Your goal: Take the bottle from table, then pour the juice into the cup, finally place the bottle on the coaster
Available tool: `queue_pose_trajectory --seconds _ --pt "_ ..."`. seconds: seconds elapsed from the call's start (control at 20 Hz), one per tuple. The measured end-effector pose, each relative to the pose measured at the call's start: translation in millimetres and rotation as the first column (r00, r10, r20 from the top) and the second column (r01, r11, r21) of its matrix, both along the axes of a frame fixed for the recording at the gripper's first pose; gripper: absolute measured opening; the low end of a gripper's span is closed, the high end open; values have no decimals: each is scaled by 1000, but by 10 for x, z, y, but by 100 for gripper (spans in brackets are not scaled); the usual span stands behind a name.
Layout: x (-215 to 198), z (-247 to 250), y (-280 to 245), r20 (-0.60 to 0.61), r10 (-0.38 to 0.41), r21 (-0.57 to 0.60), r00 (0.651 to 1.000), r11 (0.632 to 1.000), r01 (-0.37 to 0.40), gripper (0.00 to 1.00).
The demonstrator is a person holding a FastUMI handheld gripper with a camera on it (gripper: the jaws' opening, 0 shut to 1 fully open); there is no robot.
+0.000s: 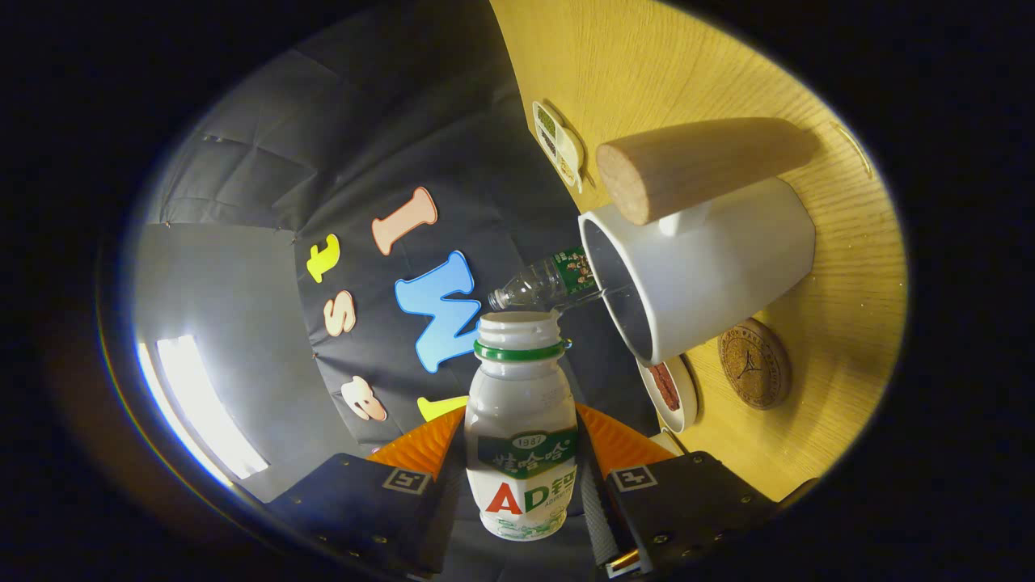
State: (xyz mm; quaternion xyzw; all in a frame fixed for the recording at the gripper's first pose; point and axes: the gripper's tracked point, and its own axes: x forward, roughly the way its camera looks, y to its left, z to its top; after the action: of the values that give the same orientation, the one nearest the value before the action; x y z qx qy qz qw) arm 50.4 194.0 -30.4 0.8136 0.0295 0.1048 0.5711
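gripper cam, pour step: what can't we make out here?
- Liquid level in the bottle: opaque wall, and no stream shows at its open mouth.
- Inside of the cup: too dark to show any juice.
- Gripper finger contact: bottle sits between the fingers, but its body hides the pads.
- Clear bottle: far end hidden behind the cup.
- Small dish: partly hidden by the cup.

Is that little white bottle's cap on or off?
Off. The white bottle, clamped between the hand-held gripper fingers, shows a bare open mouth above its green neck ring, just short of the white cup.
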Motion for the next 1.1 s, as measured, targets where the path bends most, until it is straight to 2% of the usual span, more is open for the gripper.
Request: queue_pose_trajectory --seconds 0.65,1.1 --pt "47 -42 -10 -31 5 27 1000 1000 -4 66" --pt "64 -122 89 -54 14 -38 998 999 -16 66"
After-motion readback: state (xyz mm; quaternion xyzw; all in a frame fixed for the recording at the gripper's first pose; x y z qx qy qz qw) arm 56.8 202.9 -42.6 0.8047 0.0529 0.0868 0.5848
